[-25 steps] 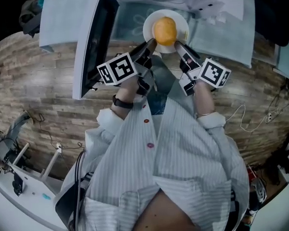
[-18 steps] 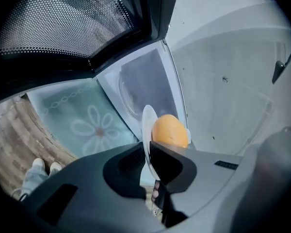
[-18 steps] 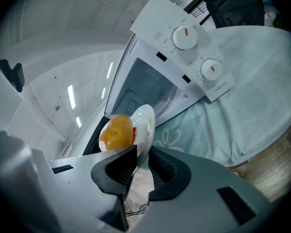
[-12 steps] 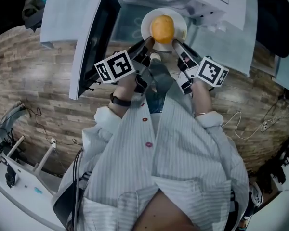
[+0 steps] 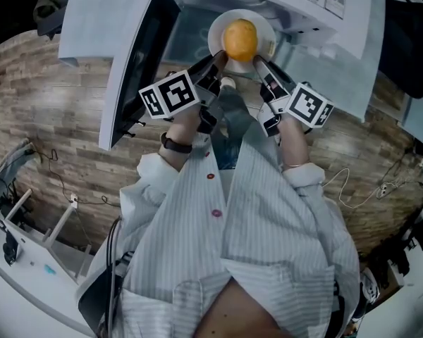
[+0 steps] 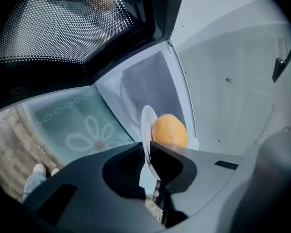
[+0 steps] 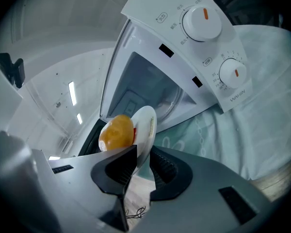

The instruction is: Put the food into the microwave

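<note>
Entry: plate bearing round orange food. Your left claw and right claw each clamp an opposite rim. Change: the plate has edged nearer the open microwave and is at its mouth, not yet inside.

- We have carried the plate with the orange food a little further toward the open microwave.
- Our left gripper and right gripper have advanced together with it.
- The microwave's door now looms slightly nearer.
</note>
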